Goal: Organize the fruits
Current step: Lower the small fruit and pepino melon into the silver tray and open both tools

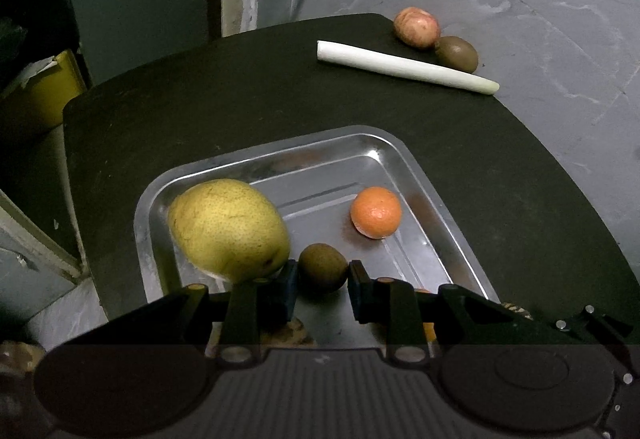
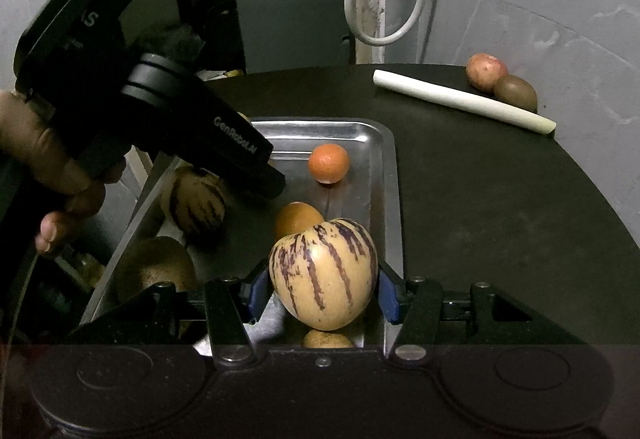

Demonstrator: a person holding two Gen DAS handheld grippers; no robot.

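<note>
A steel tray [image 1: 436, 207] sits on the dark table and holds a yellow pear [image 1: 228, 227], an orange [image 1: 376, 212] and a kiwi [image 1: 323, 266]. My left gripper [image 1: 323, 279] is over the tray with its pads on either side of that kiwi, touching or nearly so. In the right wrist view my right gripper [image 2: 323, 293] is shut on a purple-striped pepino melon [image 2: 323, 273] above the tray [image 2: 388, 167]. The left gripper body [image 2: 168, 107] shows there, over the tray's left part. The orange [image 2: 329, 163] lies at the tray's far end.
An apple [image 1: 416, 27], a second kiwi [image 1: 457, 53] and a white leek stalk [image 1: 404, 67] lie at the table's far right edge. Another striped melon [image 2: 196, 205], a brown fruit [image 2: 156, 271] and an orange-brown fruit [image 2: 298, 219] lie in the tray. A white cable hangs behind.
</note>
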